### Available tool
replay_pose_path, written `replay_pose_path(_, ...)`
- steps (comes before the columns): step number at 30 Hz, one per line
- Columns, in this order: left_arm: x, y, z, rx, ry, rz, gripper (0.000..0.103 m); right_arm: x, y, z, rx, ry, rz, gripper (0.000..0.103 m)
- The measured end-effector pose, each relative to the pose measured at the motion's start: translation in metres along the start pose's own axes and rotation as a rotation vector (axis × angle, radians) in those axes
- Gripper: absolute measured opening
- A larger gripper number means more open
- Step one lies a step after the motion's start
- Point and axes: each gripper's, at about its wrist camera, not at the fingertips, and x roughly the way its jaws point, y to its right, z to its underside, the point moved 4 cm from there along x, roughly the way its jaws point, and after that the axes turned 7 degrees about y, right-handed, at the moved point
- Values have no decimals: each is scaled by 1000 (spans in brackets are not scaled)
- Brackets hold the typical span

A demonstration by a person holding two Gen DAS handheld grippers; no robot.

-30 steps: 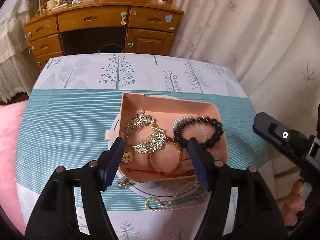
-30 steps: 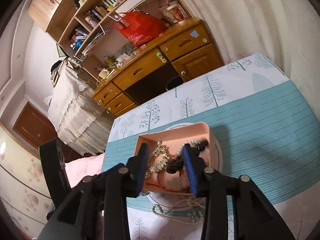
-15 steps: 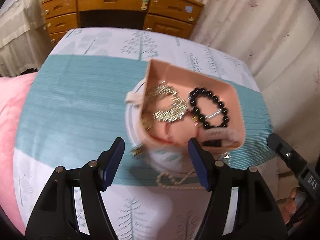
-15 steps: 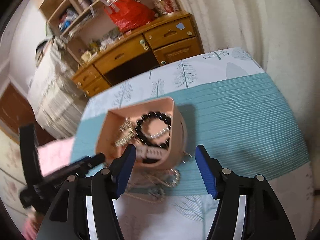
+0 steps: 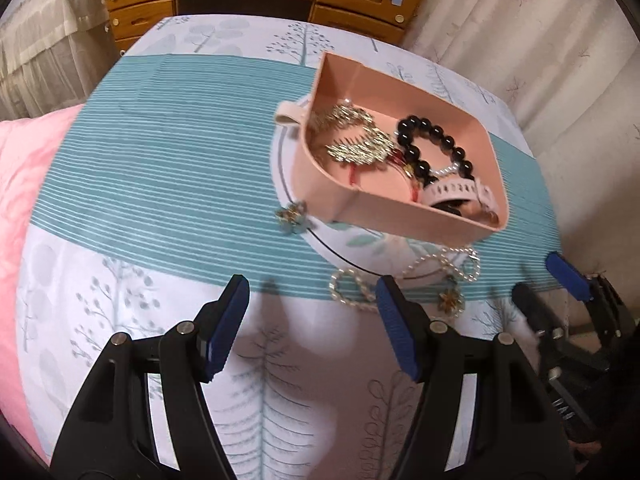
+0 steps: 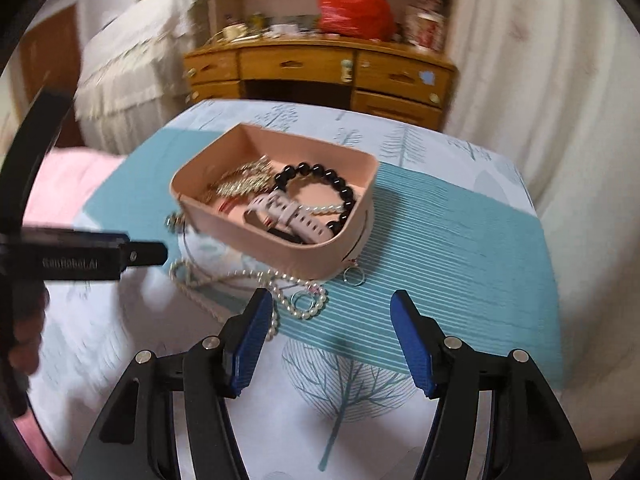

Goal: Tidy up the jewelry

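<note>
Both hand-held grippers, left (image 5: 312,312) and right (image 6: 328,320), hover wide open and empty over the worktop (image 5: 160,152). One pink tray (image 5: 400,216) holds one black bead bracelet (image 5: 436,148), one pale watch (image 5: 460,192) and gold hairpieces (image 5: 356,140); one pearl necklace (image 5: 440,276) lies just beside it.

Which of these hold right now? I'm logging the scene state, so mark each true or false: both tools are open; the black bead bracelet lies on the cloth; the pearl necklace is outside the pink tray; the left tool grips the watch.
1. Both the left tool and the right tool are open: true.
2. The black bead bracelet lies on the cloth: false, it is inside the pink tray.
3. The pearl necklace is outside the tray: true.
4. The left tool grips the watch: false, it holds nothing; the watch is in the tray.
</note>
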Motion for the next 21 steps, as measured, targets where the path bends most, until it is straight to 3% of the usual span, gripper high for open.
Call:
replay_pose_path(8,10,23,5,46,18,-6,63,19,-28,10,-139,-3,-108,39)
replay_pose_path(13,19,33,9,78,11,-29,60,34,-43,15,-194,-22,-179,35)
replay_pose_path(21,28,47,13,148,20,-79,46,55,-56,19,-200,-54,-237,27)
